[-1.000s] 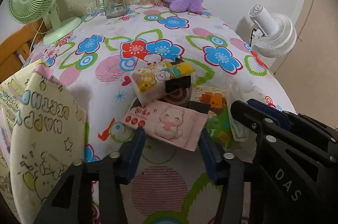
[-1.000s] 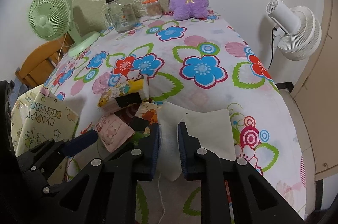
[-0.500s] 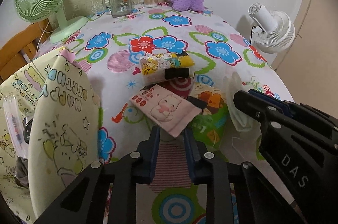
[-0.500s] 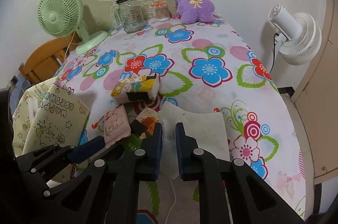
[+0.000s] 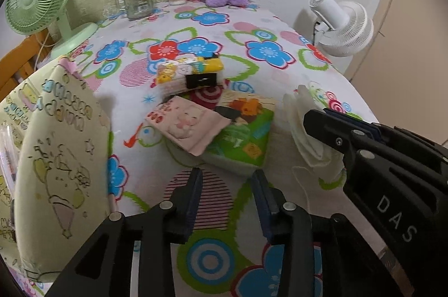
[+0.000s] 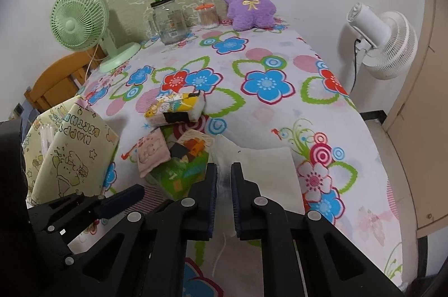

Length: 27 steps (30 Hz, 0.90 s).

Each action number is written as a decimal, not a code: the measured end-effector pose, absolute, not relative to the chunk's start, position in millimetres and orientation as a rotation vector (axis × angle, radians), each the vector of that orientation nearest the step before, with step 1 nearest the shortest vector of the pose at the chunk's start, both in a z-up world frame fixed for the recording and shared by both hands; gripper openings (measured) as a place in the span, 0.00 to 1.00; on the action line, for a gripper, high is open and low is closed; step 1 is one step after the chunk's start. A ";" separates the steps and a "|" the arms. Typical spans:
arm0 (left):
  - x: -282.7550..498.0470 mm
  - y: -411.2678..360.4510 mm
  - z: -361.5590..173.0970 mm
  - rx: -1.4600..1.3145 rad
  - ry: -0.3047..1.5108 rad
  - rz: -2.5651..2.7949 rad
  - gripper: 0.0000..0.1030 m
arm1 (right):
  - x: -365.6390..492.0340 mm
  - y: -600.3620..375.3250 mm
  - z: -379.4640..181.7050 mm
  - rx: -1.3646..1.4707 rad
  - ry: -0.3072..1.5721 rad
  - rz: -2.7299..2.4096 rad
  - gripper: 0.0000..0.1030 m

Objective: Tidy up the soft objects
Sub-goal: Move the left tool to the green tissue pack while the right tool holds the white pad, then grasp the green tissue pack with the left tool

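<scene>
Far left: yellow birthday gift bag (image 5: 56,151) stands at desk edge (image 6: 364,129), blocking that side. Left tongs (image 5: 226,196) over bare floral cloth, jaws opening, nothing between; narrower half second ago. Ahead, touching pile: pink tissue pack (image 5: 186,126) atop green tissue pack (image 5: 246,140), yellow tissue pack (image 5: 190,70) behind. Right tongs (image 6: 224,179) clamped tight on white folded cloth (image 6: 266,168), as before. Open room beyond toward purple plush (image 6: 250,1), glass jar (image 6: 168,22), green fan (image 6: 78,19) at back edge.
</scene>
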<state>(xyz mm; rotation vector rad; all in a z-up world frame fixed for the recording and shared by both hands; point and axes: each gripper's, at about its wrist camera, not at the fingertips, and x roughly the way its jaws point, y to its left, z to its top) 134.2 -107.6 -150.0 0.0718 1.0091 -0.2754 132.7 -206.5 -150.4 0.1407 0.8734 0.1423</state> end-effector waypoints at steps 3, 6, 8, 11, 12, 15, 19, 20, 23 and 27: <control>134.6 -113.2 -151.1 0.081 1.003 -0.289 0.53 | 129.1 -211.3 -151.5 0.149 0.873 0.132 0.12; 137.0 -119.0 -152.3 0.088 0.988 -0.291 0.61 | 128.3 -214.4 -151.7 0.150 0.872 0.126 0.12; 140.9 -121.8 -156.1 0.092 0.995 -0.286 0.61 | 128.1 -215.8 -151.8 0.152 0.872 0.125 0.12; 147.7 -123.0 -161.1 0.082 1.005 -0.282 0.61 | 130.1 -217.9 -153.5 0.154 0.874 0.120 0.12; 149.6 -123.1 -162.2 0.076 1.005 -0.279 0.61 | 130.7 -218.6 -154.5 0.155 0.876 0.119 0.12; 155.6 -123.3 -164.6 0.066 0.999 -0.268 0.58 | 134.7 -219.3 -158.0 0.155 0.887 0.117 0.12; 157.2 -123.4 -163.7 0.071 0.983 -0.269 0.40 | 137.9 -218.7 -160.9 0.156 0.898 0.119 0.13; 157.0 -123.3 -163.6 0.071 0.983 -0.269 0.39 | 138.5 -218.4 -161.2 0.155 0.899 0.119 0.13; 156.0 -121.9 -162.1 0.063 0.981 -0.270 0.34 | 138.5 -216.8 -161.6 0.152 0.901 0.117 0.13; 151.4 -121.8 -159.0 0.067 0.973 -0.276 0.28 | 137.9 -216.4 -160.5 0.153 0.896 0.115 0.13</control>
